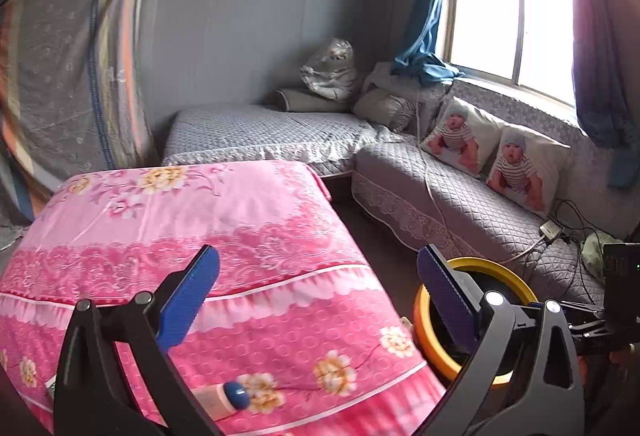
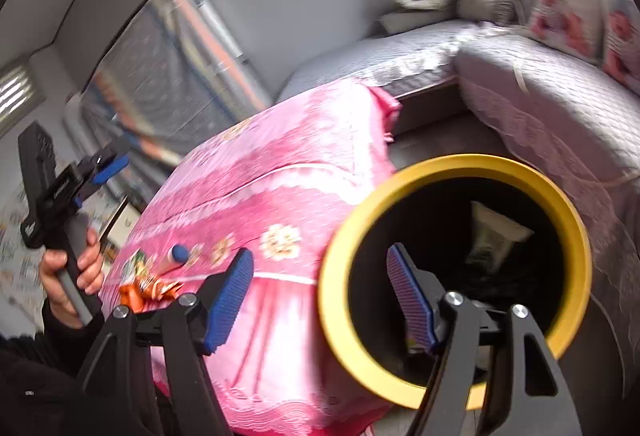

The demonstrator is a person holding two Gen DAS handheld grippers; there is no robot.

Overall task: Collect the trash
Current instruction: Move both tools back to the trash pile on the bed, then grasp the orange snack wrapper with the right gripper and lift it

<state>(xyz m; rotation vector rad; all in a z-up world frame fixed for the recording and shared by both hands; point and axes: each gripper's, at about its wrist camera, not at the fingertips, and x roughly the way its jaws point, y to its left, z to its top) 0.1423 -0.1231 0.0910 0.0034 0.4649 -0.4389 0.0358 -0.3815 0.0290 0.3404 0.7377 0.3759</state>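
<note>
Hovering over the pink floral cloth (image 1: 224,236) that covers the surface, the left gripper (image 1: 318,292) has its blue pads spread wide with nothing between them. Just under it, near the front edge of the cloth, lies a tube with a blue cap (image 1: 230,396); beside that, in the right wrist view, sits a crumpled orange wrapper (image 2: 150,290). The right gripper (image 2: 320,296) is likewise parted and holds nothing, its right finger (image 2: 410,302) reaching over the mouth of the yellow-rimmed bin (image 2: 576,220), its left finger (image 2: 230,300) outside the rim above the cloth. The bin stands just beside the surface, and a pale packet (image 2: 494,238) lies in its dark interior. Behind, a grey quilted sofa (image 1: 460,192) runs along the window wall with two baby-print cushions (image 1: 496,152).
</note>
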